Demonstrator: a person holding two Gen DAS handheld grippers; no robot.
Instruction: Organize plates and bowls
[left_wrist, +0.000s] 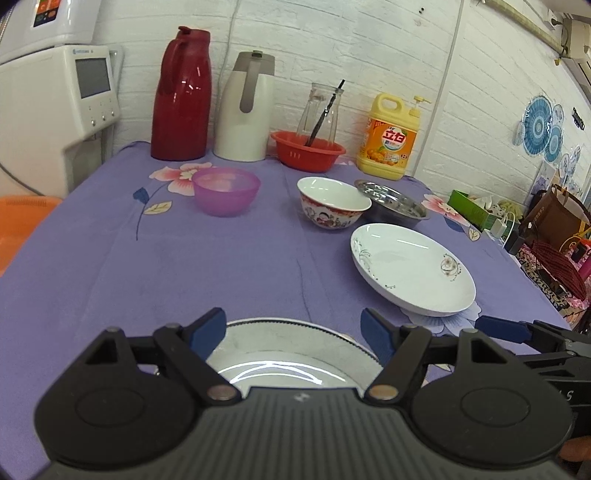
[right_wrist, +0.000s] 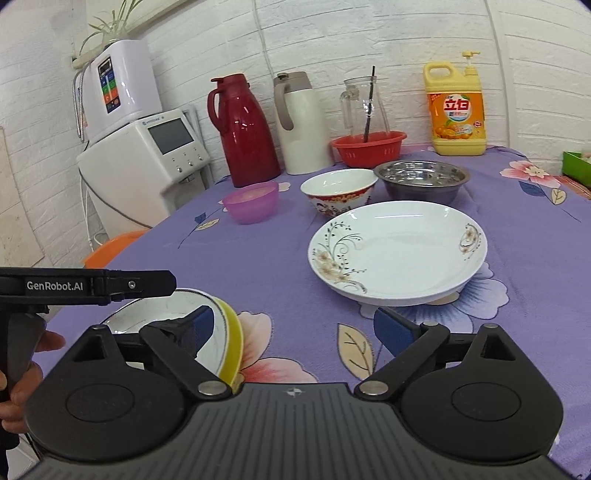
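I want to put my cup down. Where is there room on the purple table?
Bare cloth lies in front of the purple bowl, left of the white plate. It is crowded around the painted bowl and steel bowl.

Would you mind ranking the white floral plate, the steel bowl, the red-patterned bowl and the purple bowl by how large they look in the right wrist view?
1. white floral plate, though it is nearest
2. steel bowl
3. red-patterned bowl, close to the steel bowl
4. purple bowl
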